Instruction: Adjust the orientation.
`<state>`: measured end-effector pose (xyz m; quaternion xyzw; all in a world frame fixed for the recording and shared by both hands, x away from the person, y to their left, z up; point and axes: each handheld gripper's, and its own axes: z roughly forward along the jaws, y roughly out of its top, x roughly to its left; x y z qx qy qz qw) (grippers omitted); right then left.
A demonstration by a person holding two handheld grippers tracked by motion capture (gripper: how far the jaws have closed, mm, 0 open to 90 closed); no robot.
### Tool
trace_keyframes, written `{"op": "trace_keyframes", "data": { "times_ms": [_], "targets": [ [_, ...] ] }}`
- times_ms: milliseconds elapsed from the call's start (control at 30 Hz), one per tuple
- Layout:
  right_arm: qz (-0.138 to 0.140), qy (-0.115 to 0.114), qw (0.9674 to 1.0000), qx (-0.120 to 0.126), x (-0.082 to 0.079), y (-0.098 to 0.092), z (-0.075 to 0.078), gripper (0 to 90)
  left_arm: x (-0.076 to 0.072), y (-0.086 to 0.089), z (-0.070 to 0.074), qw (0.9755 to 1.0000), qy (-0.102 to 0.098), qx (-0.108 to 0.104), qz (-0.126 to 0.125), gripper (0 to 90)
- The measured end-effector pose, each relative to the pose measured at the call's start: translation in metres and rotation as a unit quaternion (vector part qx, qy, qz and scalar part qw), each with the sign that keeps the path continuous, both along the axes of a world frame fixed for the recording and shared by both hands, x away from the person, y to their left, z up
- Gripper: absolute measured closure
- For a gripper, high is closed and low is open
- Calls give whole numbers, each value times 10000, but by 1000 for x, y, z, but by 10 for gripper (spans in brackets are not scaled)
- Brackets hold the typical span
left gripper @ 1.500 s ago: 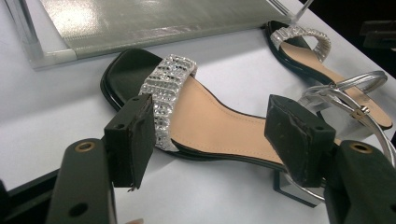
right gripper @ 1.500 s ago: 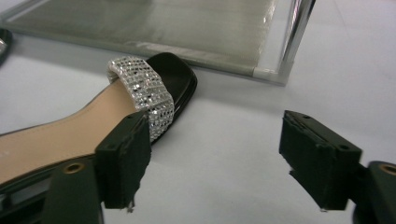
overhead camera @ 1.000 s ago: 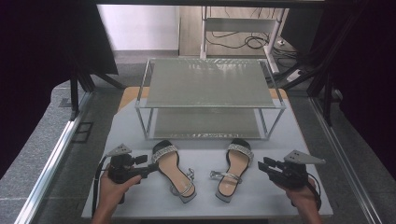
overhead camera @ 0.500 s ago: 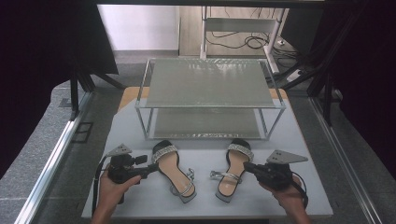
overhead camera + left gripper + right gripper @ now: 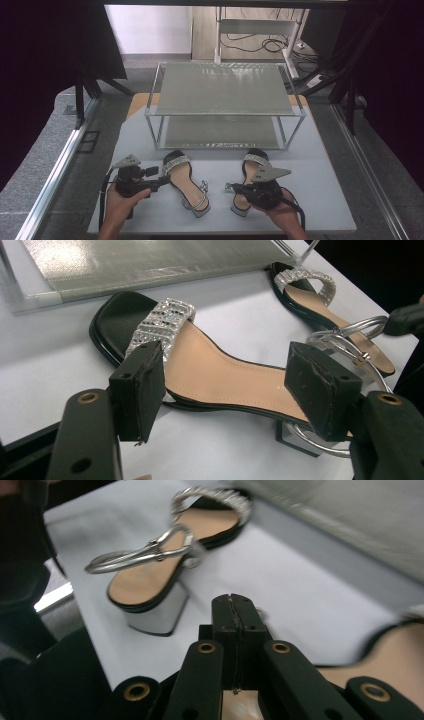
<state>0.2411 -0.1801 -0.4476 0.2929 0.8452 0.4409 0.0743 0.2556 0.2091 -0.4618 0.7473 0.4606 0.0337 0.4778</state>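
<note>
A pale grey table (image 5: 320, 200) stands on grey carpet with dark curtains at either side; beyond its far edge lie a light wooden floor, loose black cables and a white metal frame. A two-tier rack of clear rails and frosted shelves (image 5: 225, 90) occupies the far half of the tabletop; two black-soled sandals with tan insoles, rhinestone toe bands and silver block heels lie in front of it, toes toward the rack. The left sandal (image 5: 186, 180) lies angled near the middle; the right sandal (image 5: 250, 172) lies beside it, its heel end hidden under the right gripper.

The person's left hand (image 5: 117, 202) holds the left gripper (image 5: 160, 181) low over the table, pointing at the left sandal's side; in the left gripper view its jaws stand wide apart, either side of the insole, touching nothing. The right hand (image 5: 280, 207) holds the right gripper (image 5: 231, 188) over the right sandal's heel, pointing left toward the other sandal's ankle strap; in the blurred right gripper view its jaws are pressed together with nothing between them.
</note>
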Motion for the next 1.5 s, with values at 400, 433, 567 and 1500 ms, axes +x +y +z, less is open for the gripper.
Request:
{"op": "trace_keyframes", "data": {
  "times_ms": [400,433,567,1500],
  "targets": [
    [752,267,9949,-620,-14,57,-27,900,0,1,0,10000,8,17,15,324],
    [752,267,9949,-620,-14,57,-27,900,0,2,0,10000,4,6,13,324],
    [872,333,9936,-637,-16,65,-31,900,-1,3,2,10000,-32,-31,18,324],
    [2011,490,9783,-87,-28,165,-49,900,-4,38,13,9987,-235,-316,310,326]
  ]
}}
